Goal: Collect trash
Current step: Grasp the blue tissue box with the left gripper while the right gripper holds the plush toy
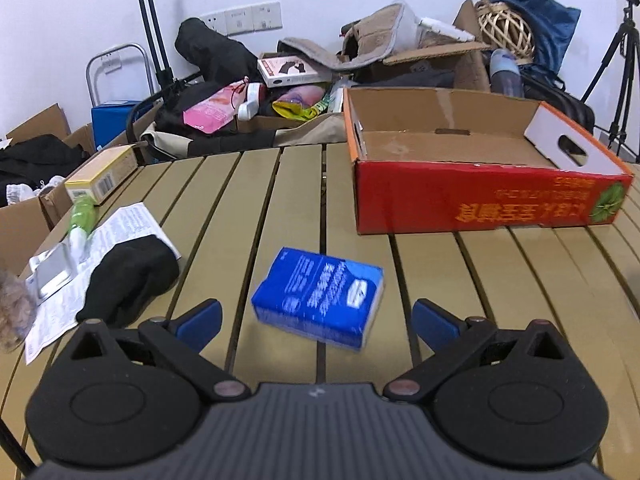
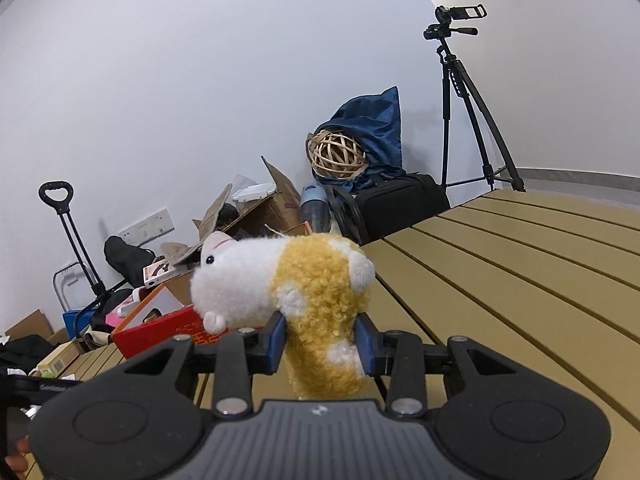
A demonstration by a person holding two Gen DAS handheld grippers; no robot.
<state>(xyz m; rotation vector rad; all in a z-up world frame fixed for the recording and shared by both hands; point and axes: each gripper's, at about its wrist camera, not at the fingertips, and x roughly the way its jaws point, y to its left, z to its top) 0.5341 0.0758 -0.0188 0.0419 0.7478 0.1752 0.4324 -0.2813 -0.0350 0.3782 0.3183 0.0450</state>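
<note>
We see a slatted tan table point(image 1: 280, 208) of long flat boards with dark gaps between them. On it stands a shallow red cardboard box point(image 1: 480, 200) with an orange rim, brown inner walls and a white end flap with a cut-out handle; what we can see of its inside is bare cardboard. In front of that red box, nearer to us, lies a small glossy blue rectangular carton point(image 1: 320, 298) printed with white text, flat on the boards and slightly blurred. Our left tool point(image 1: 316, 320) hangs above the table with its blue-padded fingers spread wide on either side of the carton, touching nothing.

Far left of the red box, at the table's edge, we see a crumpled black fabric piece point(image 1: 128, 278) resting on a printed white paper sheet point(image 1: 120, 224), with a silvery foil blister pack point(image 1: 52, 272), a green plastic bottle point(image 1: 82, 212) and a yellow cardboard packet point(image 1: 100, 174) close by.

Behind the red box, beyond the table, open brown cardboard cartons point(image 1: 436, 60) hold a heap of cloth, pouches and a woven rattan ball point(image 1: 506, 30).

Our right tool point(image 2: 320, 344) pinches a fluffy white and curly mustard-yellow plush animal point(image 2: 288, 284) by its lower body, the blue pads pressing into the pile on both sides. The toy is lifted above the table, to the right of the red box in the right wrist view.
</note>
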